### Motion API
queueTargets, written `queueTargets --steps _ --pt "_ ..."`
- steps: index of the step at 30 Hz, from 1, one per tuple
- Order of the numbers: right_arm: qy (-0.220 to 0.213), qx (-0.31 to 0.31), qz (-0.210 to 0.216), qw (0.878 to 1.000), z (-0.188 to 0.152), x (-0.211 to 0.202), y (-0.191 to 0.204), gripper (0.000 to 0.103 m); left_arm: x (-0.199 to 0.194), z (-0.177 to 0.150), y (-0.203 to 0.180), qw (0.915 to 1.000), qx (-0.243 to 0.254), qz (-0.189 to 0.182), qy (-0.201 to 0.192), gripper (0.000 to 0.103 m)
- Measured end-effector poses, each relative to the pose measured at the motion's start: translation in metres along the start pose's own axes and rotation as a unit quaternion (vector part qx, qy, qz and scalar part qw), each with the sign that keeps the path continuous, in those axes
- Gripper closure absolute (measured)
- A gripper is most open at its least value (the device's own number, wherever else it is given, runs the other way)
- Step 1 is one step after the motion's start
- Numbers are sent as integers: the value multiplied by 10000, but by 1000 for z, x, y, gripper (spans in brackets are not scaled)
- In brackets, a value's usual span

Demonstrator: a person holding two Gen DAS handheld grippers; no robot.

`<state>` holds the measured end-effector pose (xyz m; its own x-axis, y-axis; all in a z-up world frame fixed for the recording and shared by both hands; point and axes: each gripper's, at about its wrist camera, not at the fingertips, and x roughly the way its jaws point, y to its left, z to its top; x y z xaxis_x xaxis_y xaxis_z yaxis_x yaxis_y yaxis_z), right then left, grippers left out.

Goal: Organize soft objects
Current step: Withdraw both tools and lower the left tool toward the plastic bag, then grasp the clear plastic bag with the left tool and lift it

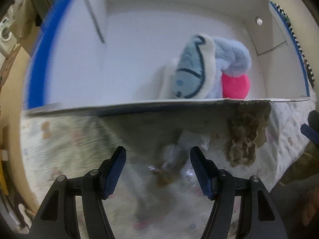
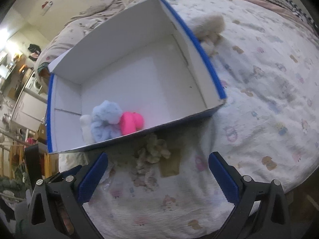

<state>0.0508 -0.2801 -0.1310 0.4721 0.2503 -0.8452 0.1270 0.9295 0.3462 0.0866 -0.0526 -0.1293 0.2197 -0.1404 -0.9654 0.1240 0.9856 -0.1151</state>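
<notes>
Box: white cardboard box with blue rim [image 2: 199, 45], upper centre, holding pale-blue plush toy [image 2: 106, 119].
Yarn: beige knitted bundle [image 2: 153, 153], just above right gripper [image 2: 158, 176].
Left gripper [image 1: 158, 167]: fingers apart, empty.
Right gripper: fingers apart, empty.
Writing: none legible.

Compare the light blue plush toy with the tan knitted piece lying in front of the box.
The light blue plush toy lies inside the box, against a pink item; the tan knitted piece lies outside on the bedspread, at the box's near wall. The plush is fluffy, the knit ropy. Both are soft, and no gripper holds either.

Black gripper [image 1: 158, 155] frames, blue ribbed pads [image 2: 224, 177], silver screws.
</notes>
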Motion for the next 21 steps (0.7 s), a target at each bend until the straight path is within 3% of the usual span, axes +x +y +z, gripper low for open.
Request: queueTargets --steps 2,4,8,9,15,17,21 --pt "35 104 -29 9999 2 2 -8 0 9 1 -10 9998 66 -36 170 40" --pt "59 207 -41 9998 2 2 -15 0 17 1 -20 9993 173 -59 335 58" --pt "133 376 -127 9991 2 4 -30 0 17 2 -36 9988 360 -37 338 77" --pt "160 422 -124 9989 2 5 -33 1 16 3 -36 9986 324 -218 360 90" --pt "448 364 -496 9971 1 23 -42 46 -3 -2 -34 9982 326 -459 211 91" --pt "627 241 -632 9957 -1 35 -39 54 -12 -4 -32 9980 352 -513 143 91" --pt "1028 -156 -680 9922 -6 61 -24 54 -29 -8 -25 9979 376 -532 -9 91"
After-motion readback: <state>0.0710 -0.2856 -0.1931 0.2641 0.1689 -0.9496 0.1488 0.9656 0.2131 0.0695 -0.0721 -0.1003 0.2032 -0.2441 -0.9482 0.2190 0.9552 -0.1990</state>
